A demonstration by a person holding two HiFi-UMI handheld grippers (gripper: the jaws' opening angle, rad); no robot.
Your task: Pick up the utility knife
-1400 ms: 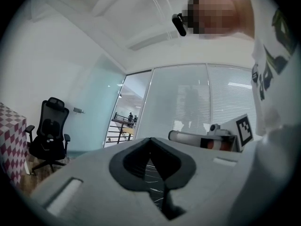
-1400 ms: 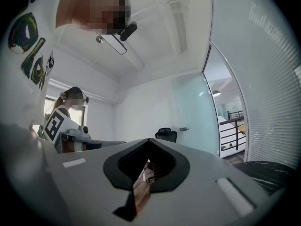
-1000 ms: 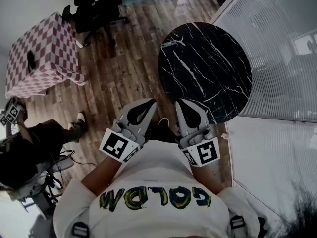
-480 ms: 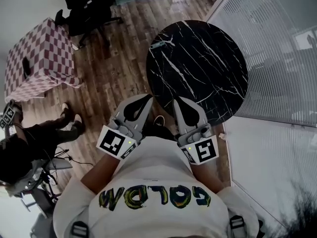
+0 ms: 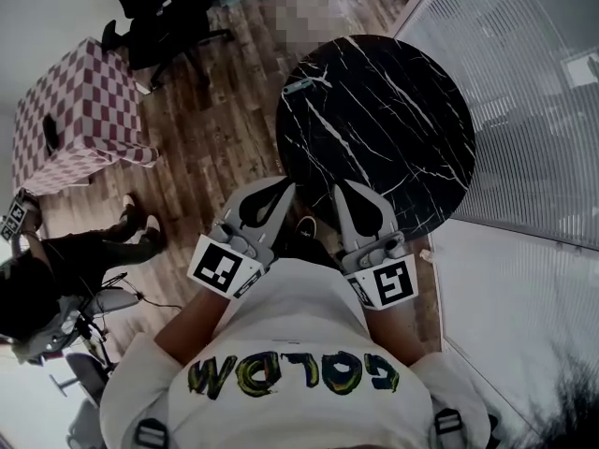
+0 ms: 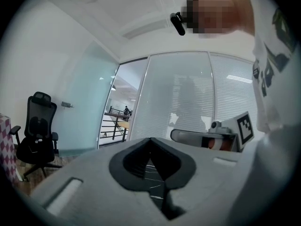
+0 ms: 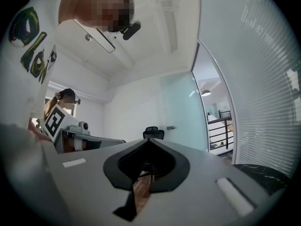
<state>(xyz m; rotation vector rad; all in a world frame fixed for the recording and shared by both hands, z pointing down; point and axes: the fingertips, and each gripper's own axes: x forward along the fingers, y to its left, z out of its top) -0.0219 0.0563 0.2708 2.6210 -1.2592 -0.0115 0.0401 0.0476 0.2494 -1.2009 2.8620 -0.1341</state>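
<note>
Seemingly, the reach ahead turns on one thing, how a small pale object at the worktop's far-left rim sits ahead of two closed grippers. At the left of the head view, the left gripper [image 5: 285, 187] points toward 12 o'clock, its jaws pressed together on nothing. The object, which looks to be the utility knife [image 5: 298, 86], lies well apart from it, at about 12 o'clock. Its long axis runs roughly from 9 to 3 o'clock, so it is crosswise to both grippers. It rests on the round black marble worktop [image 5: 402, 120]. Further right, the right gripper [image 5: 340, 188] is likewise closed and empty, with the knife at about 11 o'clock from it. The left gripper looks slightly nearer.
</note>
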